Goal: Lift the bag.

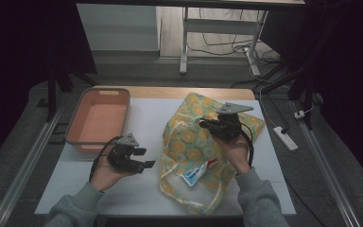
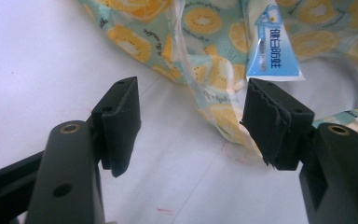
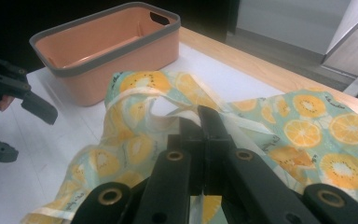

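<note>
The left tool (image 1: pixel 144 158) is sitting at the lower left of the high view, its jaws standing apart with nothing between them. In the left gripper view the two black pads are framing bare white tabletop (image 2: pixel 37 60), and the sealed end of a toothpaste tube (image 2: pixel 272 46) is showing just above the pad at the right of that frame, beyond the tips and not yet between them.

The right tool (image 1: pixel 207 124) is sitting right of centre in the high view. Its jaws are pressed together, pinching the pale edging of a fruit-print cloth bag (image 3: pixel 135 135) and holding the fabric up off the tabletop.

In the high view the tube (image 1: pixel 199 171) is lying in the mouth of the bag (image 1: pixel 189 142), toward the lower middle of the frame, to the right of the left tool and slightly below it. Its long axis is running on a diagonal from lower left to upper right, and its broad flat end is facing the left tool. The left hand (image 1: pixel 105 174) looks like the nearer free one, so the reach seems to be its job: across to the right, closing over the flat end.

An orange tub (image 1: pixel 97 120) with a grey rim is standing empty at the upper left.
</note>
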Demonstrator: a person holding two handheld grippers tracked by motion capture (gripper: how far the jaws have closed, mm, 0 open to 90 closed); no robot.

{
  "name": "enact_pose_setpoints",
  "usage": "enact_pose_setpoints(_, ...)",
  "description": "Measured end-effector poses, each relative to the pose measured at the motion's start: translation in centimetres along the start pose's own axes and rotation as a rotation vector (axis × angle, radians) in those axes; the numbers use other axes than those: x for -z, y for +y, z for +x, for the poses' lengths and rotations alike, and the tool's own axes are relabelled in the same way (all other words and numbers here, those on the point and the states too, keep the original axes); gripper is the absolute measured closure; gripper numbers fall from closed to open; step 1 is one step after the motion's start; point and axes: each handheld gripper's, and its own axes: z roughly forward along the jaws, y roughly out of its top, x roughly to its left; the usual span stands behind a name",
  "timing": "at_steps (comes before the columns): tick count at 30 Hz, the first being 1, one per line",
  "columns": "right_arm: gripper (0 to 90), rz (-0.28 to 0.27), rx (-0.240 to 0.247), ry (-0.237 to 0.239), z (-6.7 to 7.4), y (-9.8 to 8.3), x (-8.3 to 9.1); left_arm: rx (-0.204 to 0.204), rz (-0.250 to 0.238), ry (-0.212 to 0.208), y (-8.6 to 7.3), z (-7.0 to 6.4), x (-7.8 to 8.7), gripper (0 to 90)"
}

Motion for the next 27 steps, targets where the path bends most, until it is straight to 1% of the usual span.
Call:
enact_pose_setpoints(1, 90.0, 0.002, -0.002, -0.001, 0.0, -0.1, 0.0, 0.003, 0.002, 0.008, 0.1, 0.0, -0.1, 35.4)
enact_pose_setpoints(3, 90.0, 0.008, -0.003, 0.001, 0.0, -0.3, 0.2, 0.011, 0.002, 0.012, 0.4, 0.3, -0.4, 33.3)
enact_pose_setpoints(5, 90.0, 0.021, -0.002, 0.005, 0.1, -0.5, 0.2, 0.013, -0.003, 0.031, 0.8, 0.5, -0.7, 31.8)
enact_pose_setpoints(6, 90.0, 0.027, -0.004, 0.010, 0.1, -0.8, 0.3, 0.003, 0.001, 0.040, 1.1, 0.5, -0.9, 31.1)
enact_pose_setpoints(8, 90.0, 0.045, -0.004, 0.012, 0.3, -1.2, 0.3, -0.010, 0.005, 0.044, 1.6, 0.4, -1.4, 29.9)
enact_pose_setpoints(10, 90.0, 0.061, -0.003, 0.018, 0.5, -1.7, 0.3, -0.015, 0.012, 0.048, 2.0, 0.4, -2.2, 28.6)
enact_pose_setpoints(13, 90.0, 0.087, -0.006, 0.022, 0.7, -2.5, 0.2, -0.034, 0.032, 0.065, 2.5, 0.5, -3.2, 26.7)
enact_pose_setpoints(16, 90.0, 0.112, -0.005, 0.026, 0.8, -3.2, 0.2, -0.059, 0.044, 0.077, 3.0, 0.5, -4.2, 26.4)
enact_pose_setpoints(18, 90.0, 0.127, -0.006, 0.031, 0.9, -3.6, 0.1, -0.059, 0.048, 0.088, 3.5, 0.7, -4.6, 26.5)
enact_pose_setpoints(19, 90.0, 0.133, -0.005, 0.030, 0.9, -3.8, 0.1, -0.059, 0.040, 0.104, 3.8, 0.9, -4.8, 27.1)
enact_pose_setpoints(20, 90.0, 0.138, -0.006, 0.031, 1.0, -3.9, 0.1, -0.056, 0.035, 0.108, 4.1, 1.1, -5.0, 28.2)
enact_pose_setpoints(21, 90.0, 0.140, -0.007, 0.034, 1.1, -4.0, 0.1, -0.050, 0.032, 0.094, 4.4, 1.3, -5.2, 30.9)
enact_pose_setpoints(23, 90.0, 0.147, -0.002, 0.035, 1.3, -4.1, 0.0, -0.037, 0.027, 0.096, 4.9, 1.7, -5.9, 42.1)
enact_pose_setpoints(25, 90.0, 0.149, 0.000, 0.034, 1.4, -4.2, 0.0, -0.033, 0.048, 0.100, 5.2, 2.0, -6.7, 64.7)
enact_pose_setpoints(26, 88.7, 0.149, 0.000, 0.031, 1.5, -4.2, 0.1, -0.029, 0.063, 0.110, 5.3, 2.1, -7.0, 73.1)
enact_pose_setpoints(27, 83.6, 0.148, 0.002, 0.027, 1.5, -4.3, 0.2, -0.021, 0.072, 0.097, 5.2, 2.2, -7.2, 85.3)
